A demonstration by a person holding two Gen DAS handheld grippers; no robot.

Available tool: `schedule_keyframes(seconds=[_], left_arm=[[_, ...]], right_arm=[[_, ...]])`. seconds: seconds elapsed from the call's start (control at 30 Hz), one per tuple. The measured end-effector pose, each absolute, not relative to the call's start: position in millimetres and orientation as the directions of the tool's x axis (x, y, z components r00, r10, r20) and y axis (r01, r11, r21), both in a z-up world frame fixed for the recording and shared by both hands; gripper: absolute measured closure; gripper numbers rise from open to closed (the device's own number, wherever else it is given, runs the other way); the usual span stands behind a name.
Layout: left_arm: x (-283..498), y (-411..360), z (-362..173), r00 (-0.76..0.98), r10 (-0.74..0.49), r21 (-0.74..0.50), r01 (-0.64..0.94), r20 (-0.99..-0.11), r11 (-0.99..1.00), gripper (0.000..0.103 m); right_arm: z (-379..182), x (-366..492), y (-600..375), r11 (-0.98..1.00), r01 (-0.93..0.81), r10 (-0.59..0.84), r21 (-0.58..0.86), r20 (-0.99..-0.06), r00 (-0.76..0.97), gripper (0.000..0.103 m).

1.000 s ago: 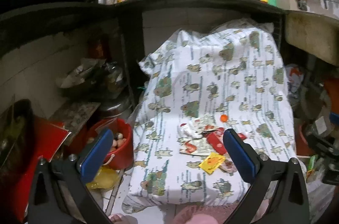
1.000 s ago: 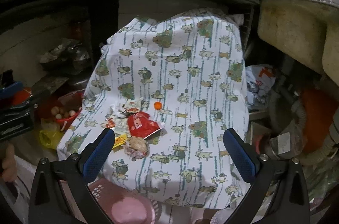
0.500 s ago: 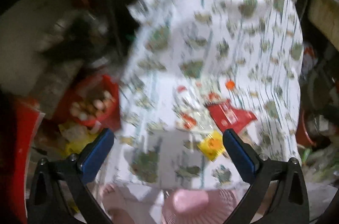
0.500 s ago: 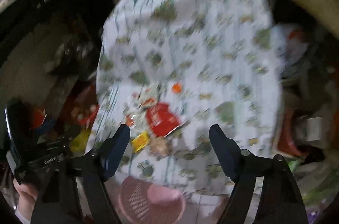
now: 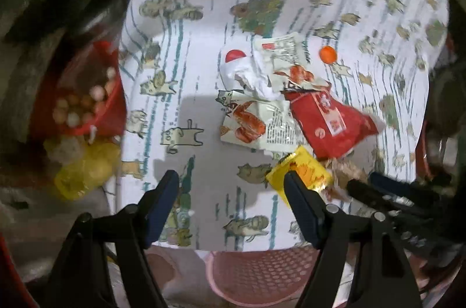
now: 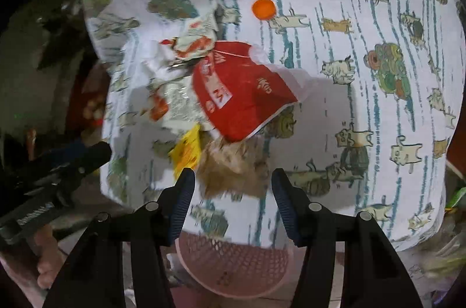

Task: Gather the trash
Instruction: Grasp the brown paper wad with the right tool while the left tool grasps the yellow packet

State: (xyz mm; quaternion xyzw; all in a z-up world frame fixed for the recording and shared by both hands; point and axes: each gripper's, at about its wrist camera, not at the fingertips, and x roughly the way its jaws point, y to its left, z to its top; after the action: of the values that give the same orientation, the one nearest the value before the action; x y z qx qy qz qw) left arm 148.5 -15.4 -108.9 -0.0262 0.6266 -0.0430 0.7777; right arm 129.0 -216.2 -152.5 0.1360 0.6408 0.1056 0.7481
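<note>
Closing on nothing yet, the left gripper [image 5: 231, 187] partly hides a yellow packet [image 5: 303, 169]; the right gripper [image 6: 231, 181] straddles blurred brown trash [image 6: 233, 165].

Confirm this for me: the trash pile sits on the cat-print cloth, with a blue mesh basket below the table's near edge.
One detail is off: the mesh basket is pink, not blue, as the right wrist view shows. The rest holds: the trash pile lies on the cat-print cloth, and the basket sits below the near edge.
</note>
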Motion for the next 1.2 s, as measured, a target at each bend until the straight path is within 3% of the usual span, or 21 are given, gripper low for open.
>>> schedule_keyframes(seconds=[0.1, 0.23, 0.53, 0.83, 1.0, 1.07, 1.2], left_arm=[[157.4, -11.1, -117.9, 0.164, -0.179, -0.187, -0.029, -0.970, 0.982, 0.029], [164.3, -22.1, -134.8, 0.082, -0.237, -0.242, -0.067, -0.968, 0.968, 0.017], [167.2, -56.3, -177.2, -0.015, -0.229, -0.226, -0.123, -0.973, 0.966, 0.014], [160.0, -76.3, -193.6, 0.035, -0.062, -0.068, -0.180, -0.997, 0.981, 0.015], [151.2, -98.3, -194.0, 0.072, 0.029, 0.021, -0.102, -0.997, 0.995, 0.032], [149.2, -106.5, -191.7, 0.097, 0.030, 0.024, -0.059, -0.995, 0.998, 0.043], [142.4, -120.2, -187.1, 0.104, 0.030, 0.032, 0.015, -0.994, 0.999, 0.077]], right_arm=[[-176.1, 139.4, -215.2, 0.940, 0.039, 0.334, 0.338, -0.938, 0.091, 0.045], [-182.8, 135.1, -218.9, 0.926, 0.076, 0.366, 0.371, -0.928, 0.071, 0.054], [-154.6, 119.9, -265.6, 0.931, 0.141, 0.316, 0.337, -0.937, 0.148, 0.057], [-137.7, 127.3, -316.6, 0.905, 0.219, 0.319, 0.365, -0.922, 0.218, 0.057], [-134.0, 126.8, -319.5, 0.921, 0.216, 0.277, 0.325, -0.934, 0.226, 0.056], [-133.1, 125.7, -322.3, 0.914, 0.217, 0.294, 0.343, -0.928, 0.227, 0.056], [-133.8, 124.3, -325.1, 0.906, 0.231, 0.307, 0.356, -0.926, 0.220, 0.056]])
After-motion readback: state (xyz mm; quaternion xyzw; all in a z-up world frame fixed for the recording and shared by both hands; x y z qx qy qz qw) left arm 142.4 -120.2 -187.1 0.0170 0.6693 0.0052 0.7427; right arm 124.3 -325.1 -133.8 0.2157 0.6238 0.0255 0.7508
